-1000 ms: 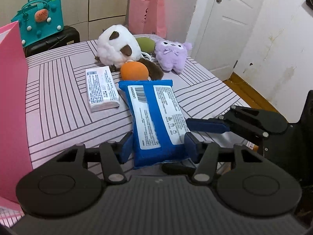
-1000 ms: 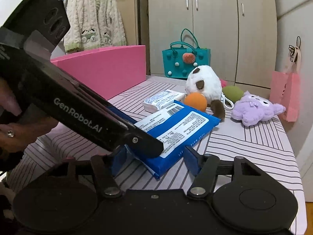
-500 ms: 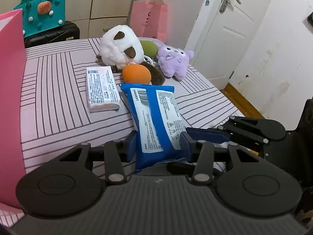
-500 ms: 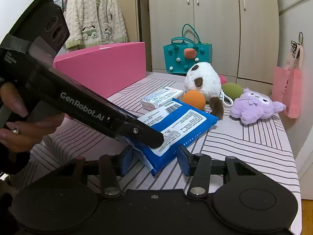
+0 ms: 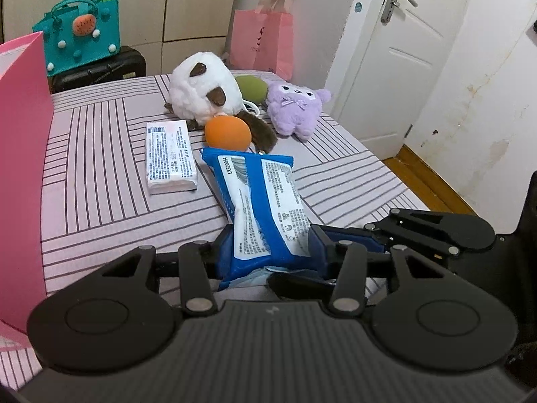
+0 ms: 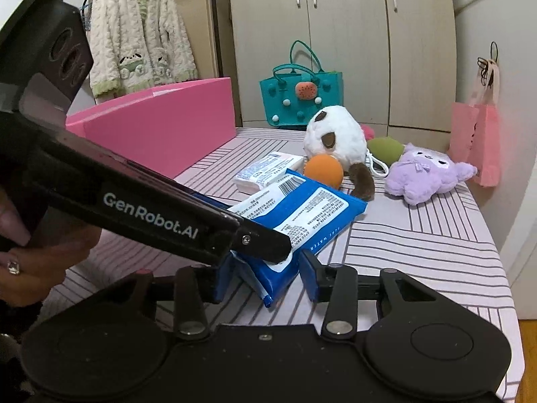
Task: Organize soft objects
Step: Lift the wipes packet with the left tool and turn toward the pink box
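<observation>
A blue wipes pack [image 5: 265,201] lies lengthwise on the striped bed [image 5: 100,184], its near end raised. My left gripper [image 5: 272,252] is shut on that end and squeezes it narrow. In the right wrist view the same pack [image 6: 312,211] has its near corner between the pads of my right gripper [image 6: 265,275]. Those jaws are closing, and both pads meet the pack's sides. The left gripper's black body [image 6: 151,208] crosses above it, with a hand at the left edge. One blue finger [image 5: 352,238] of the right gripper shows beside the pack.
A white tissue pack [image 5: 169,156], an orange ball [image 5: 228,132], a white plush [image 5: 201,92], a green ball [image 5: 251,89] and a purple plush [image 5: 292,110] sit further back. A pink box [image 6: 161,124] stands at the left. The bed's edge drops off on the right.
The left jaws closed on the blue pack and pinched its near end, which rose off the bed. The right jaws narrowed around the pack's corner. Both views crept slightly nearer.
</observation>
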Motion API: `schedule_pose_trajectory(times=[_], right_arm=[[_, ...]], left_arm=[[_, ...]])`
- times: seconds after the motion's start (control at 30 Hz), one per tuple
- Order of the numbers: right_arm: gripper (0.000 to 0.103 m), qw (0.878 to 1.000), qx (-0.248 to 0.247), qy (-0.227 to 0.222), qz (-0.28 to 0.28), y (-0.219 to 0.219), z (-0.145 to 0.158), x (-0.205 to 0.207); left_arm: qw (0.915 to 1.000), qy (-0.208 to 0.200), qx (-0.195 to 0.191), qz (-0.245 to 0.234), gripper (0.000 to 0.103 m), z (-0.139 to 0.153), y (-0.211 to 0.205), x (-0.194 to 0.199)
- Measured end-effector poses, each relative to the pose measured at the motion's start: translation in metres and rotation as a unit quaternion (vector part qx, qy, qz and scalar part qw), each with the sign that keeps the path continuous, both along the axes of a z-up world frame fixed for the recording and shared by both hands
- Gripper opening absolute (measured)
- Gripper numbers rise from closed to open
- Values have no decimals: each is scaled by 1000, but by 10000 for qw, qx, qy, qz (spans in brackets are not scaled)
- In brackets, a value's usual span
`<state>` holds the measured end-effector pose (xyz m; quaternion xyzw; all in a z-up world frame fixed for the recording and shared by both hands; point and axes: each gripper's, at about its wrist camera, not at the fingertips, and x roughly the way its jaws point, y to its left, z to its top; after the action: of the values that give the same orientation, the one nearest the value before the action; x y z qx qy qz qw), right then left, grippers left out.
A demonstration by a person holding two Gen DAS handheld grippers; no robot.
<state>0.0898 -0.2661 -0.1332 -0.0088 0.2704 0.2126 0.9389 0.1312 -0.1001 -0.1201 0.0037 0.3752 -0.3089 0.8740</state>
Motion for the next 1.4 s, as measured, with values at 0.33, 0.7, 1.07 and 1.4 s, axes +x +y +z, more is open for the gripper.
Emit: schedule_pose_trajectory(times=[0.33, 0.7, 1.07, 1.4], right_arm=[[47, 9994, 95, 318, 141, 6, 22, -8], [50, 9972, -448, 301, 513, 16, 8, -4], [76, 9961, -390, 303, 727, 3, 1, 4], [61, 9957, -212, 249, 872, 6, 0, 12]], left_arm=[[9997, 192, 81, -158, 45, 22, 14, -14], [9978, 662, -19, -40, 44, 3, 25, 0], [9980, 635, -30, 71, 46, -1, 32, 20], [9960, 801, -408, 20, 35, -6, 33, 16]])
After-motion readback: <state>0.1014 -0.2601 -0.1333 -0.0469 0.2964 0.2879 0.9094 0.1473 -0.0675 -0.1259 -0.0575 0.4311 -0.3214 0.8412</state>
